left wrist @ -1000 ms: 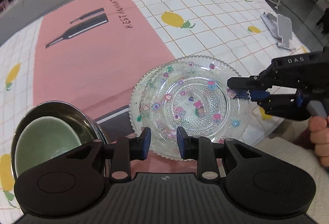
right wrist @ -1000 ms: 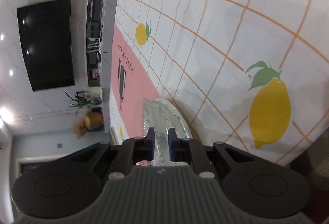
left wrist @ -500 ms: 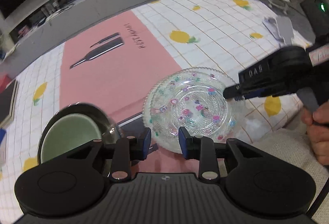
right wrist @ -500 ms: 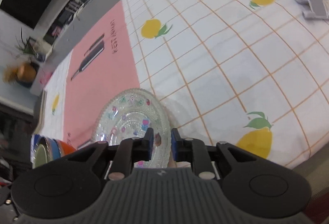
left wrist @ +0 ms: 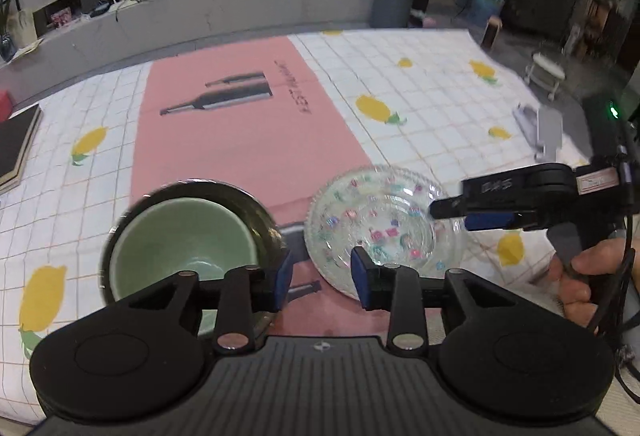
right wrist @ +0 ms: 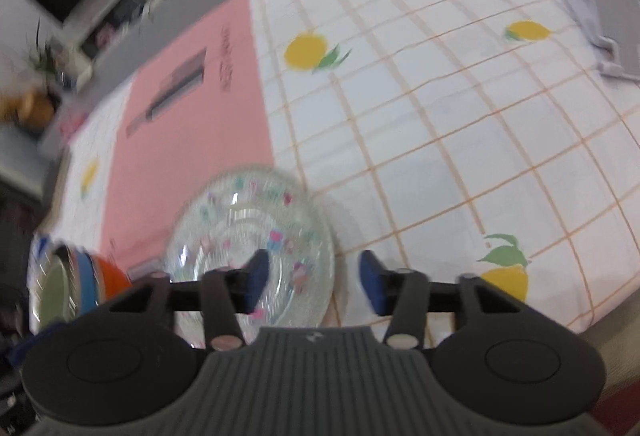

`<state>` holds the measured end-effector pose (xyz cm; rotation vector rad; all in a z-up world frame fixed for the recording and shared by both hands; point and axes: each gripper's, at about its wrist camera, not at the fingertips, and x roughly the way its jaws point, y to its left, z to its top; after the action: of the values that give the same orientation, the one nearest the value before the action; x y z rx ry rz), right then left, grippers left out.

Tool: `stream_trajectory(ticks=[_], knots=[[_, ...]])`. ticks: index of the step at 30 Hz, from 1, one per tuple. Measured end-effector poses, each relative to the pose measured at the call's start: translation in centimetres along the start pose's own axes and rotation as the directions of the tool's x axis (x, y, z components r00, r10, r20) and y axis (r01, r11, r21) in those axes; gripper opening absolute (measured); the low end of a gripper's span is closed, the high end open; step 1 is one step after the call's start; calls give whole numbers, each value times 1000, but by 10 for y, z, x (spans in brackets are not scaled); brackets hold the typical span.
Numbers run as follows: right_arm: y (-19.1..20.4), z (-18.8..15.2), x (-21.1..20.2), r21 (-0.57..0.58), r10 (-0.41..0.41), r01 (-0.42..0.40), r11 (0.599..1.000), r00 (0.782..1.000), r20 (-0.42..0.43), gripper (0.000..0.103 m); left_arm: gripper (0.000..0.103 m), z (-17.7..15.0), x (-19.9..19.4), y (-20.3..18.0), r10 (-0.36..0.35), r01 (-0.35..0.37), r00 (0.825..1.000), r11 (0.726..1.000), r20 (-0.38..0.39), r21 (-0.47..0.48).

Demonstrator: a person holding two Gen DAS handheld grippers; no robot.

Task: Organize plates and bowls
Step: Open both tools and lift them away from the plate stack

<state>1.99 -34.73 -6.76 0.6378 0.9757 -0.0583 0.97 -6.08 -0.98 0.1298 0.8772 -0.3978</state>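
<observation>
Your left gripper (left wrist: 321, 279) gapes wide, empty; green bowl (left wrist: 182, 242) nests inside the steel bowl (left wrist: 262, 214) at its nine o'clock. Your right gripper (right wrist: 310, 281) is spread, empty, straddling the glass plate (right wrist: 248, 224) rim on the tablecloth (right wrist: 440, 116).

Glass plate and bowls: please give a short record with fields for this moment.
glass plate: lies on the tablecloth, not gripped
green bowl: nested inside dark bowl, left of the plate
left gripper: open, holds nothing
right gripper: open, one of its fingers over the plate
phone stand: far right on the cloth
</observation>
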Motion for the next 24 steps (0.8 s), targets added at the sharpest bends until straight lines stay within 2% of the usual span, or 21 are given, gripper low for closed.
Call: stream_trajectory(ticks=[2,3,4,8,10,13,14,18,20,24], knots=[[-6,4,-7,29,31,-32,999,998,58,54,44,-1,-8,6,14,-15,999,1000,37,4],[-5,6,-6,31,16,-18,999,998,63,54,44,0,-11,9,21,-21,999,1000,51,4],[-5,7,-3,27,2,-4,1000,998,55,54,44,1,-13,12,26,-26,998,1000,61,-2],[-2,9,23,41,30,-28,999,999,-45,54,45,7,-21,28,45,-42,995,998,84,-41],[2,9,29,35,-4,6,999,998,-67,54,46,10,-25,41,71,-63,993,994,89,-87],[16,7,30,4,-20,21,1000,999,-50,54,48,12,-27,64,107,-92,990,984,93,-150],[22,6,33,-8,-25,25,1000,998,-57,57,48,12,-27,71,118,-102,989,981,89,-165],[47,1,45,-91,-129,123,988,990,-62,64,48,12,-24,93,151,-134,987,964,59,-231],[56,-1,50,-128,-157,149,981,986,-58,71,48,10,-21,98,155,-138,986,961,54,-240],[65,-5,55,-187,-213,201,961,976,-44,71,48,9,-19,99,201,-183,977,961,69,-207]])
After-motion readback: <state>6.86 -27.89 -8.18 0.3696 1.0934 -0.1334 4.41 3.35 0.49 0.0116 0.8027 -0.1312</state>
